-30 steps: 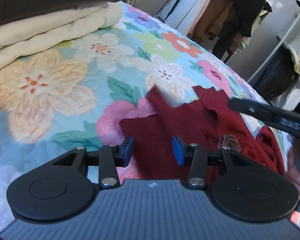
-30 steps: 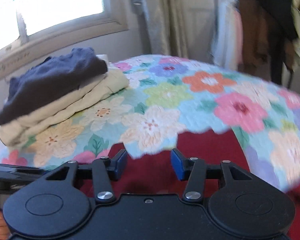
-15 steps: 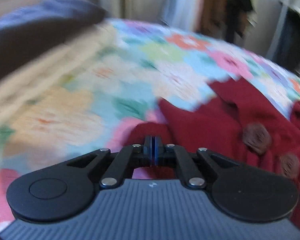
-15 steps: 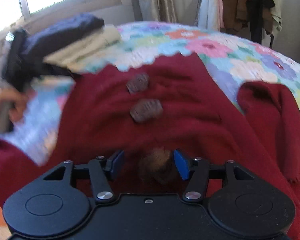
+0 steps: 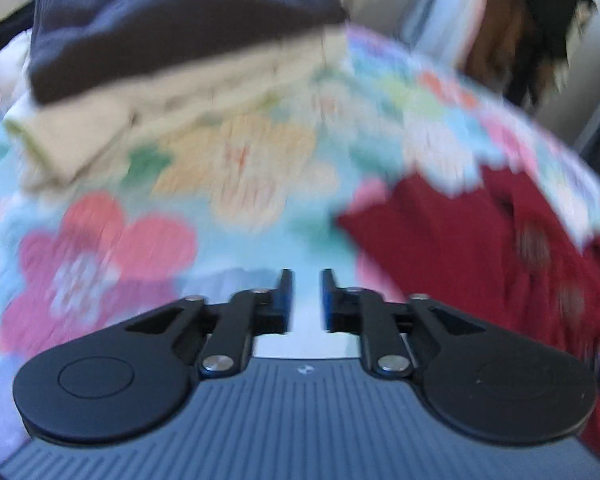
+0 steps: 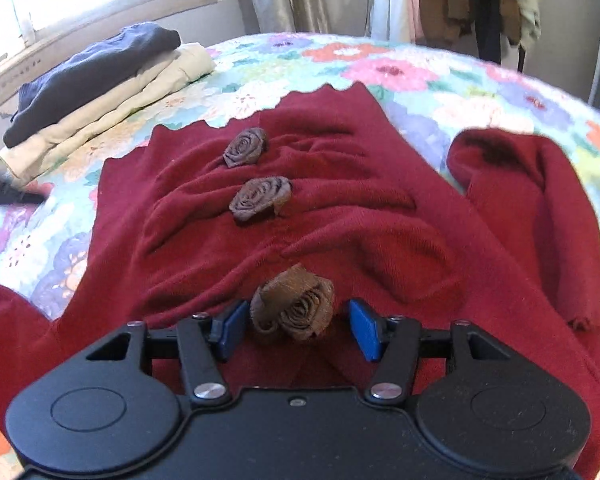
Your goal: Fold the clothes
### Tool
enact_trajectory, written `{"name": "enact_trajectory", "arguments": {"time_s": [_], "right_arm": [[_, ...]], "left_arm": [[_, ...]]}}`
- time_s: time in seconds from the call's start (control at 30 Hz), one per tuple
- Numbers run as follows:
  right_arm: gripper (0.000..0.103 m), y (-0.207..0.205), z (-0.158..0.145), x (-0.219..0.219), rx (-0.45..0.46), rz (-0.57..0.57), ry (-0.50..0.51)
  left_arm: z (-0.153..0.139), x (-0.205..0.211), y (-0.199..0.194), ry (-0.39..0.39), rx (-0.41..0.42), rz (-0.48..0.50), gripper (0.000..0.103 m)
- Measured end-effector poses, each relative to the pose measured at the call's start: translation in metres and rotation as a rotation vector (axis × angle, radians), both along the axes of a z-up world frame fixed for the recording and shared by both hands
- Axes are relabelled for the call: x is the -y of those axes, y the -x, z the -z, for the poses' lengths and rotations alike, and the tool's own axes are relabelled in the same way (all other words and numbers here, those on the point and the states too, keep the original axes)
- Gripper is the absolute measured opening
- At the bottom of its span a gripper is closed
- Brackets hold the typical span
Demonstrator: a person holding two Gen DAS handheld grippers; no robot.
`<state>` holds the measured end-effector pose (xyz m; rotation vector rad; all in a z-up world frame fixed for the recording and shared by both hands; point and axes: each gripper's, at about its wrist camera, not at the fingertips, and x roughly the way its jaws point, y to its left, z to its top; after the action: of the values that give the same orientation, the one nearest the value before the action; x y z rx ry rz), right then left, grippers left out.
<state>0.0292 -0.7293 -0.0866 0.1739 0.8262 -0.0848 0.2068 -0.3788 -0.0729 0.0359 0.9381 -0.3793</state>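
A dark red knit sweater [image 6: 340, 208] trimmed with three brown fabric rosettes [image 6: 262, 198] lies spread, front up, on the floral quilted bedspread [image 6: 400, 72], its scalloped hem toward the far side and its body rumpled into loose ridges. One sleeve [image 6: 540, 216] sprawls away to the right, bent back on itself, and another part of the garment trails off at the lower left, so the sweater shows no crease that would make it a tidy bundle; by the look of it, all of its folding is left to do. Farther back near the window sits a stack of a dark navy folded garment [image 6: 96, 76] on top of a cream folded garment [image 6: 132, 108], and these two lie as the task wants clothes to lie. The right gripper [image 6: 294, 326] hovers low over the sweater's chest with its blue-padded fingers [image 6: 230, 326] spread wide on either side of the nearest rosette, not closed on it or on cloth. The left gripper [image 5: 306, 300], seen in a motion-blurred view, is over bare bedspread just left of the sweater's edge, its fingers a narrow gap apart with nothing between them. The judgement is that two pieces look finished and the red one is laid out but not folded.
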Motion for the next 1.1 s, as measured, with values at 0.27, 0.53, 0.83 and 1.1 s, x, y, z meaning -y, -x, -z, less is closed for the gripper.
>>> {"name": "enact_trajectory", "arguments": {"time_s": [0.27, 0.53, 0.83, 1.1], "right_arm": [[0.062, 0.013, -0.026, -0.046, 0.135, -0.121, 0.072], [0.062, 0.039, -0.03, -0.145, 0.158, -0.461, 0.149], [0.077, 0.068, -0.004, -0.264, 0.156, -0.773, 0.325], [0.005, 0.03, -0.019, -0.203, 0.138, -0.54, 0.092]], "left_arm": [[-0.011, -0.085, 0.082, -0.151, 0.03, -0.04, 0.054], [-0.003, -0.154, 0.134, 0.03, -0.098, -0.068, 0.056], [0.022, -0.111, 0.146, 0.103, -0.112, 0.086, 0.056], [0.019, -0.087, 0.156, 0.038, -0.023, 0.132, 0.059]]}}
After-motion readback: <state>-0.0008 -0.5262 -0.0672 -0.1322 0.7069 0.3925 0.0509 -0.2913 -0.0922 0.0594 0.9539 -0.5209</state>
